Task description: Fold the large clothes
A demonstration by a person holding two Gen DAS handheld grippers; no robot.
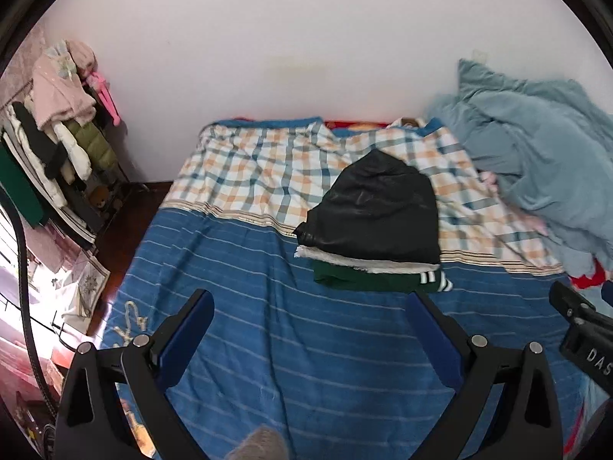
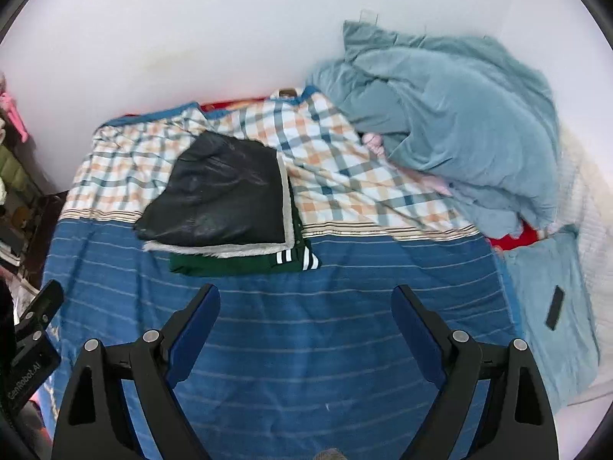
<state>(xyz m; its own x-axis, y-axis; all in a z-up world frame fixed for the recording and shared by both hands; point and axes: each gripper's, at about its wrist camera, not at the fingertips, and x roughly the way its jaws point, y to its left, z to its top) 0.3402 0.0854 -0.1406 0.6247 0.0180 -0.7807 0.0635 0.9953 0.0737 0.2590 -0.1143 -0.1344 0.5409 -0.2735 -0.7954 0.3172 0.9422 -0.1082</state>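
A folded black jacket with a white fleece lining (image 1: 377, 212) (image 2: 222, 195) lies on top of a folded dark green garment with white stripes (image 1: 367, 280) (image 2: 237, 262) in the middle of the bed. My left gripper (image 1: 310, 299) is open and empty, above the blue striped sheet (image 1: 268, 326), short of the stack. My right gripper (image 2: 306, 295) is open and empty, above the same sheet (image 2: 345, 326), to the right of and short of the stack. The right gripper's body (image 1: 582, 329) shows at the right edge of the left view.
A rumpled grey-blue blanket (image 1: 536, 161) (image 2: 452, 122) is heaped at the far right against the white wall. A checked sheet (image 2: 337, 176) covers the far half of the bed. A clothes rack (image 1: 57, 134) stands left. A dark phone-like object (image 2: 555, 306) lies on a pillow (image 2: 544, 268).
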